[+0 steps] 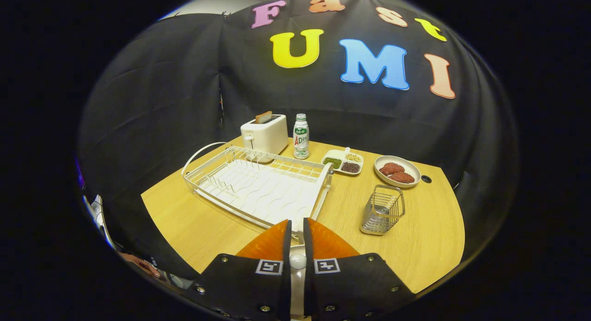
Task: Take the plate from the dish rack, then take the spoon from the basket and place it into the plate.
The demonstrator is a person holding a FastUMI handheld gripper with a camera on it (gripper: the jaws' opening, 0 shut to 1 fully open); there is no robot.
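The tongs (pixel 297 228) are nearly clenched on something thin and white, seemingly the rim of the white plate (pixel 298 262), which sits low between the fingers, carried clear of the empty white wire dish rack (pixel 258 184) just ahead. They point level across the wooden table (pixel 429 247), held above its near edge, probably to set the plate down. No spoon is discernible in the small metal wire basket (pixel 382 209) beyond and right.

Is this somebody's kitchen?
Probably a pretend kitchen set up in a booth: a dish rack, a toaster and a bowl of food sit on one table, with black cloth behind.
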